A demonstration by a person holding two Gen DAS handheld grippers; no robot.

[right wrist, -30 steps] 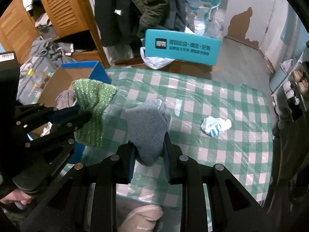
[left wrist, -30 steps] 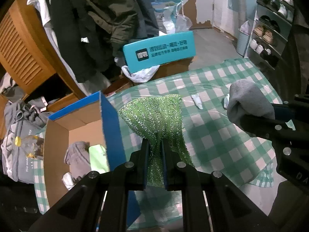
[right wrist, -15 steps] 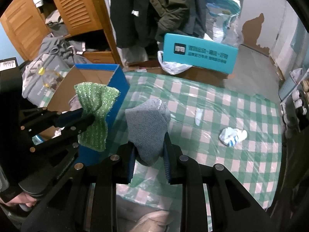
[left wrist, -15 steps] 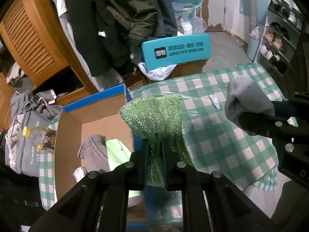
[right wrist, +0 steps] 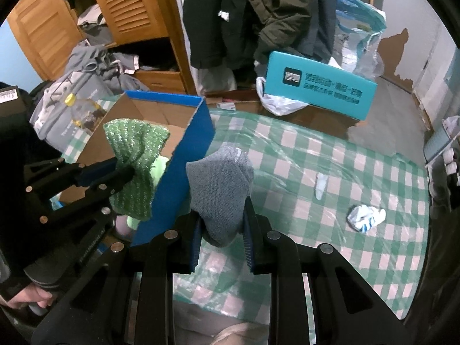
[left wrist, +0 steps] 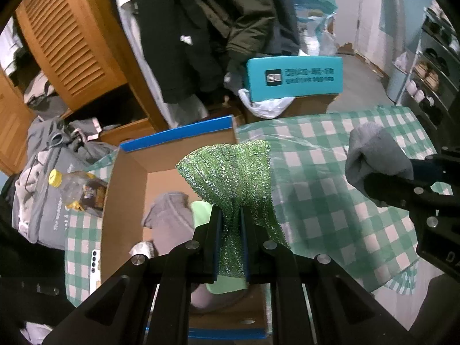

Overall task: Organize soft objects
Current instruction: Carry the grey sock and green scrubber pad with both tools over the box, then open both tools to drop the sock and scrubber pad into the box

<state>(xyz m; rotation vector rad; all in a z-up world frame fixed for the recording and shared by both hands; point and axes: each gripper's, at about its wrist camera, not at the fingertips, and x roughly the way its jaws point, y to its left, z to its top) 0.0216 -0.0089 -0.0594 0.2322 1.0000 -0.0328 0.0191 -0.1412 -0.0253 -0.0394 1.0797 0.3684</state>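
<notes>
My left gripper [left wrist: 231, 224] is shut on a glittery green cloth [left wrist: 230, 172] and holds it over the open blue cardboard box [left wrist: 175, 136]; the same cloth [right wrist: 135, 149] and gripper [right wrist: 126, 172] show at the left of the right wrist view. Inside the box lie a grey garment [left wrist: 169, 215] and a pale green cloth [left wrist: 201, 210]. My right gripper [right wrist: 221, 230] is shut on a grey sock [right wrist: 220, 181], just right of the box's blue wall [right wrist: 184, 172], above the green checked tablecloth [right wrist: 330, 166]. That sock [left wrist: 373, 161] appears at the right in the left wrist view.
A balled white-and-blue sock [right wrist: 365, 217] and a small white item [right wrist: 319, 185] lie on the tablecloth at the right. A teal box [right wrist: 319, 87] stands beyond the table. Left of the box are a grey bag and a yellow-capped bottle [left wrist: 72, 187]. Coats hang behind.
Both grippers have carried their loads leftward. The green cloth went from above the tablecloth to over the box's inside; the grey sock now sits close to the box's blue wall.
</notes>
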